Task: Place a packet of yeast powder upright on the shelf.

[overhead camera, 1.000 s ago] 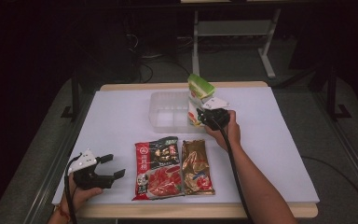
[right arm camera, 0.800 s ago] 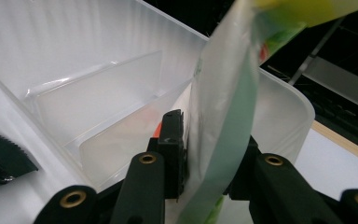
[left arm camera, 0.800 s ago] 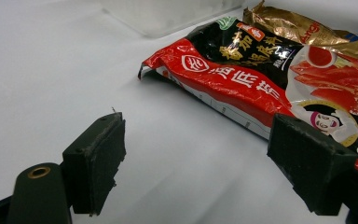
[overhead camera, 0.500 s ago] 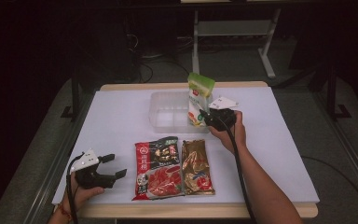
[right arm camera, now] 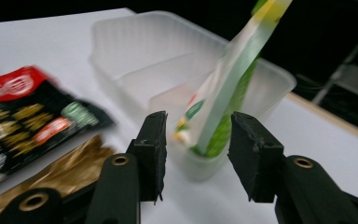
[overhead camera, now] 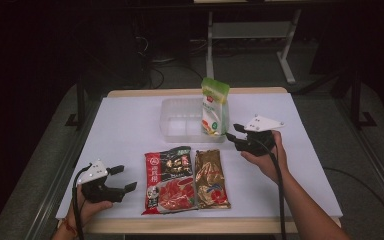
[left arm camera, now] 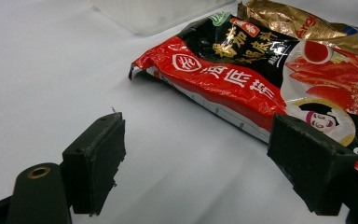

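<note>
A green-and-white pouch (overhead camera: 215, 107) (right arm camera: 228, 79) stands upright in the right end of a clear plastic container (overhead camera: 180, 122) (right arm camera: 135, 51). My right gripper (overhead camera: 233, 132) (right arm camera: 196, 140) is just right of the container, apart from the pouch. Its jaws have just been opening, and nothing is between them. My left gripper (overhead camera: 126, 178) (left arm camera: 196, 154) rests open at the front left, pointing at a red-and-black packet (overhead camera: 170, 180) (left arm camera: 242, 79). A gold packet (overhead camera: 211, 179) (left arm camera: 298, 23) lies beside the red-and-black one.
The white table (overhead camera: 125, 125) has bare surface at the left and far right. Its wooden front edge (overhead camera: 190, 226) is close to both packets. A metal frame (overhead camera: 250, 35) stands on the dark floor beyond the table.
The right gripper has let go of the pouch and drawn back to the right. The pouch went from tilted in the jaws to standing in the container. The left gripper has not moved.
</note>
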Motion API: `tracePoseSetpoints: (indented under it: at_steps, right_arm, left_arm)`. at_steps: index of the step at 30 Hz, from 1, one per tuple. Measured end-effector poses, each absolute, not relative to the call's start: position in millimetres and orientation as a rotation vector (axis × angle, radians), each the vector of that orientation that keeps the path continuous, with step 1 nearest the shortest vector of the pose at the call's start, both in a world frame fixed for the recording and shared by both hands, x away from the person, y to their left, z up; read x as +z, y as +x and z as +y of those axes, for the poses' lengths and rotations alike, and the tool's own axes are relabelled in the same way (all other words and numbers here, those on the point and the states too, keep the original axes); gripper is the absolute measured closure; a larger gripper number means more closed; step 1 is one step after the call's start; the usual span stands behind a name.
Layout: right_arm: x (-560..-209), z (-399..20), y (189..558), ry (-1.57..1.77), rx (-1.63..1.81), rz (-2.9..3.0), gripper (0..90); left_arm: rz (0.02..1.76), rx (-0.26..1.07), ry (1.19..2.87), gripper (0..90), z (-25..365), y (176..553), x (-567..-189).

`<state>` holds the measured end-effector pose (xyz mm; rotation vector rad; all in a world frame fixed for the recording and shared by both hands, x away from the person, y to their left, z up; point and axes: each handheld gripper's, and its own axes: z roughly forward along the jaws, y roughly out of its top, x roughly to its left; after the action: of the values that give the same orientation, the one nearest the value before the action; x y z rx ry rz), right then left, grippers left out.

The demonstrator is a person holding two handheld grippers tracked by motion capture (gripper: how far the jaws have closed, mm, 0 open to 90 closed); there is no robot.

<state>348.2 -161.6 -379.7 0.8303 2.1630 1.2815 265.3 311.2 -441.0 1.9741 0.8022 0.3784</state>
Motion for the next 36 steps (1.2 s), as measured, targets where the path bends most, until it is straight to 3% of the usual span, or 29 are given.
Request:
tracePoseSetpoints:
  at_steps: [16,22,33,36]
  right_arm:
    - [-417.3,-159.3,327.5,0.83,1.328,2.454,43.6]
    - [-425.2,-144.3,332.6,0.858,1.345,2.504,30.8]
    - [-445.5,-125.6,344.9,0.955,1.286,2.623,21.2]
    - [-452.2,-120.4,347.1,0.989,1.274,2.66,13.8]
  left_arm:
    - [0.793,0.386,2.012,19.0,306.8,262.0,-443.3]
    - [0.788,0.388,2.023,19.0,307.9,260.8,-445.5]
    - [0.777,0.386,2.034,19.0,307.1,259.2,-447.0]
    - [0.777,0.387,2.036,19.0,306.0,258.6,-447.1]
